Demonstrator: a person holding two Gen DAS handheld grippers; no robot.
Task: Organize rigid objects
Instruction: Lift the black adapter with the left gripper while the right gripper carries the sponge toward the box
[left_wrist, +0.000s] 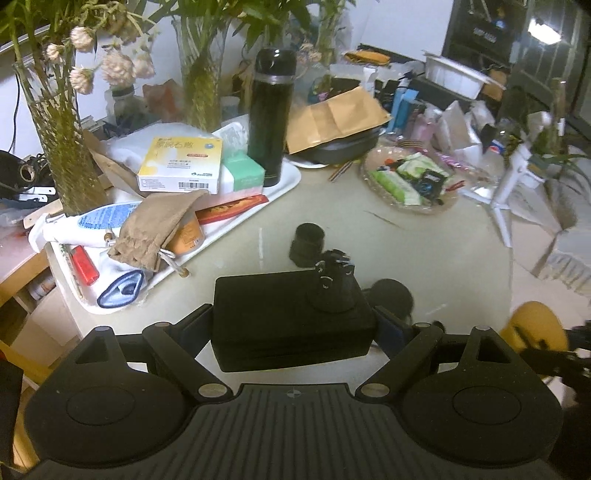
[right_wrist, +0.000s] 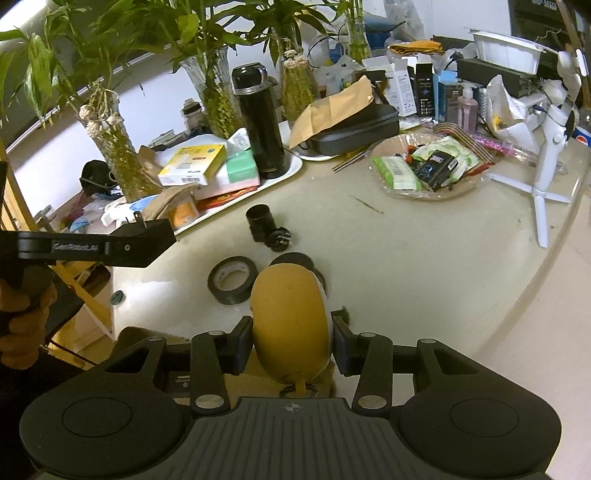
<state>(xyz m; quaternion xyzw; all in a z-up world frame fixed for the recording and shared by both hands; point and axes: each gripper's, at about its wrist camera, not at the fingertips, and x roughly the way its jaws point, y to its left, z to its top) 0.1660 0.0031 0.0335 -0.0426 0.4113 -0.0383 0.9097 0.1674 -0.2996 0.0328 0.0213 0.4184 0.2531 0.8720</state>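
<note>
On my left wrist view, the left gripper (left_wrist: 293, 325) is clamped across a black rectangular box (left_wrist: 291, 321), held above the round table (left_wrist: 424, 251); a small black mount (left_wrist: 334, 286) appears to sit on the box's top. Beyond it a black cylinder (left_wrist: 308, 243) stands near the white tray (left_wrist: 284, 184).

On my right wrist view, the right gripper (right_wrist: 290, 341) grips a yellow egg-shaped object (right_wrist: 290, 325) over the table edge. A roll of black tape (right_wrist: 232, 278) lies just beyond, and the box shows at the left, carried by a hand (right_wrist: 22, 321).

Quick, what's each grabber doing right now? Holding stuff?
Left gripper: closed on a black box.
Right gripper: closed on a yellow egg-shaped thing.
</note>
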